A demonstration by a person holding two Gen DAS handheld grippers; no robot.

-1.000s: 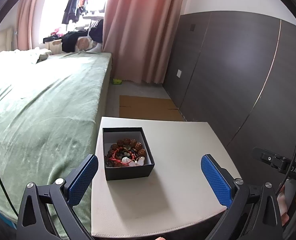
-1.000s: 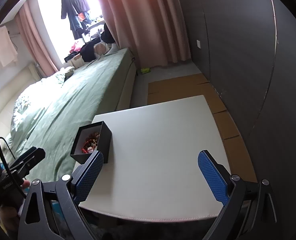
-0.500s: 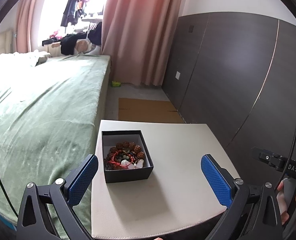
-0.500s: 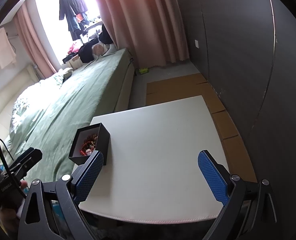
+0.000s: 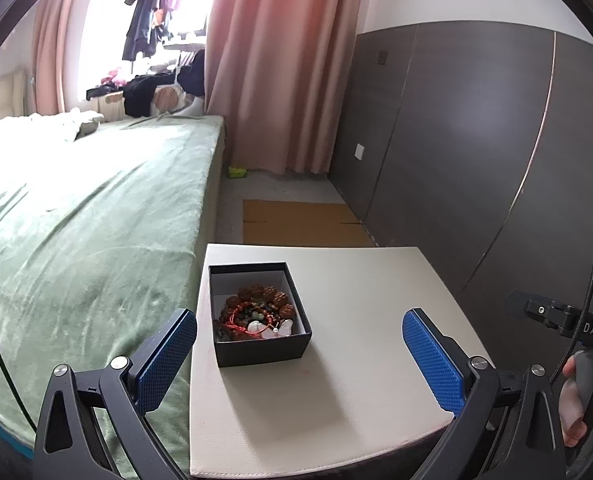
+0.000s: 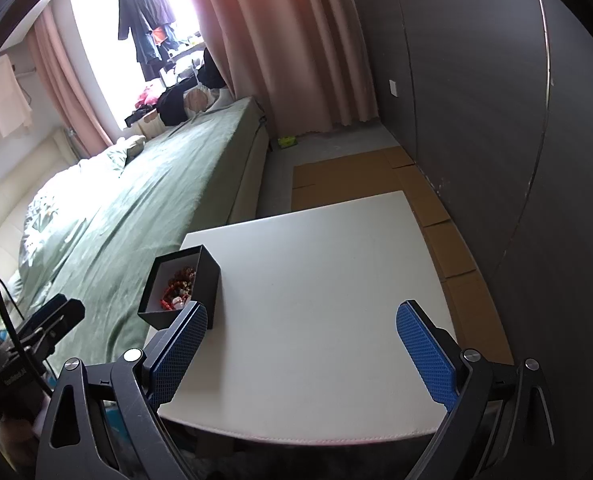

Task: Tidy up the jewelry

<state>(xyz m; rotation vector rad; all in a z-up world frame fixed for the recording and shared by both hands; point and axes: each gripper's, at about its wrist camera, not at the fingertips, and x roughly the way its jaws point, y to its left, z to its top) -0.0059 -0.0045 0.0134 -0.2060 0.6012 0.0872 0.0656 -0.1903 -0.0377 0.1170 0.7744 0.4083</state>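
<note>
In the right wrist view, the right gripper's left finger covers the near corner of the black box, and we cannot sort the beads inside into single pieces. In the left wrist view, the box's front wall hides the lowest part of the jewelry. The desk's near edge disappears behind both gripper frames. The hand at the right edge is cut off by the picture's rim.
</note>
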